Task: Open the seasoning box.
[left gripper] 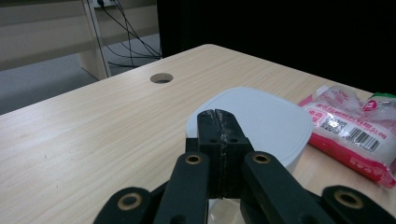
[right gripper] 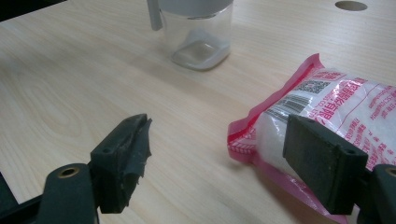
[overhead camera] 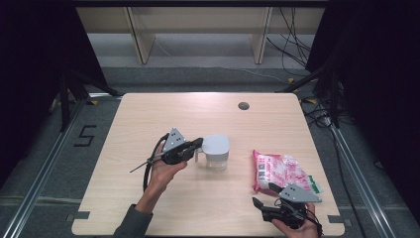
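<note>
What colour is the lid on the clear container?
Pale grey-white; the lid shows best in the left gripper view, above the container's clear body.

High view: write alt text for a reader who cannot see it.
At a light wooden table, a person's left claw is shut on the handle of a clear jug with a grey lid. The right claw is open at the near edge of a pink and white bag lying flat to the jug's right.

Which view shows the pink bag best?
The high view: the whole pink bag lies flat right of the lidded jar. The right gripper view shows its near end with the barcode; the left gripper view shows one end.
</note>
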Demonstrator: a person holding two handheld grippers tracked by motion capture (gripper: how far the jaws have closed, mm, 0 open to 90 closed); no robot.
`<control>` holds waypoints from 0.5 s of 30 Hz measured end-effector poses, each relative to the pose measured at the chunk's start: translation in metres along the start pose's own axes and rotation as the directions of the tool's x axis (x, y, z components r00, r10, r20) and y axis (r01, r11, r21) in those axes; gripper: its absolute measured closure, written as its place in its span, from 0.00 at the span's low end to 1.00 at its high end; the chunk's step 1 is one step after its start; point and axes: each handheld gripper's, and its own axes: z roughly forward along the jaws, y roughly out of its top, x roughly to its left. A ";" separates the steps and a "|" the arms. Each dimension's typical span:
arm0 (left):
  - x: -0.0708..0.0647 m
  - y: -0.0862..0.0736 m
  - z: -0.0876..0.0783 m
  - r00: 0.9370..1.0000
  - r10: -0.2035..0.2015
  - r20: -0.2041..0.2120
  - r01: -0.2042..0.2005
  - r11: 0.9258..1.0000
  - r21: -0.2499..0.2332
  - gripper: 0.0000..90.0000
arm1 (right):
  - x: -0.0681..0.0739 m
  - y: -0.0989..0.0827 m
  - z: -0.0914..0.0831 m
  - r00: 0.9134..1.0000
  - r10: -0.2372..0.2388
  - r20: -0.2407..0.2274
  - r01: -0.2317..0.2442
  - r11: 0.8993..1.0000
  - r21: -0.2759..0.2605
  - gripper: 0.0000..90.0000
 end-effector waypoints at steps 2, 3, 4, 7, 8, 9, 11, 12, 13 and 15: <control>0.001 -0.003 0.003 1.000 -0.019 0.006 0.019 1.000 -0.005 0.99 | 0.000 0.000 0.001 1.000 -0.002 -0.006 0.002 1.000 0.000 0.26; 0.003 -0.003 0.003 1.000 -0.026 0.010 0.026 1.000 -0.009 0.99 | 0.000 0.000 0.000 1.000 -0.001 -0.002 0.001 1.000 0.009 0.26; 0.003 -0.003 0.003 1.000 -0.030 0.005 0.030 0.999 -0.009 0.99 | 0.000 0.000 0.000 1.000 -0.001 -0.002 0.001 1.000 0.009 0.26; 0.003 -0.004 0.003 1.000 -0.027 0.006 0.027 1.000 -0.015 0.99 | 0.000 0.000 0.001 1.000 0.017 0.007 -0.017 1.000 -0.007 0.20; 0.003 -0.004 0.003 1.000 -0.027 0.006 0.027 1.000 -0.015 0.99 | 0.000 0.000 0.001 1.000 0.017 0.007 -0.017 1.000 -0.007 0.20; 0.003 -0.004 0.003 1.000 -0.024 0.005 0.024 1.000 -0.014 0.99 | 0.000 0.001 0.002 1.000 0.007 0.008 -0.007 1.000 -0.005 0.19; 0.004 -0.004 0.003 1.000 -0.015 0.010 0.016 1.000 -0.015 0.99 | 0.001 0.002 0.005 1.000 0.008 0.017 -0.007 1.000 -0.019 0.17; 0.004 -0.004 0.003 1.000 -0.015 0.010 0.016 1.000 -0.015 0.99 | 0.001 0.002 0.005 1.000 0.008 0.017 -0.007 1.000 -0.019 0.17; 0.004 -0.005 0.003 1.000 -0.024 0.014 0.025 1.000 -0.019 0.99 | 0.000 0.006 0.008 1.000 0.005 0.030 -0.004 1.000 -0.027 0.17; 0.004 -0.005 0.003 0.999 -0.036 0.012 0.036 0.999 -0.019 0.99 | 0.002 0.007 0.008 1.000 0.006 0.021 -0.006 1.000 -0.020 0.18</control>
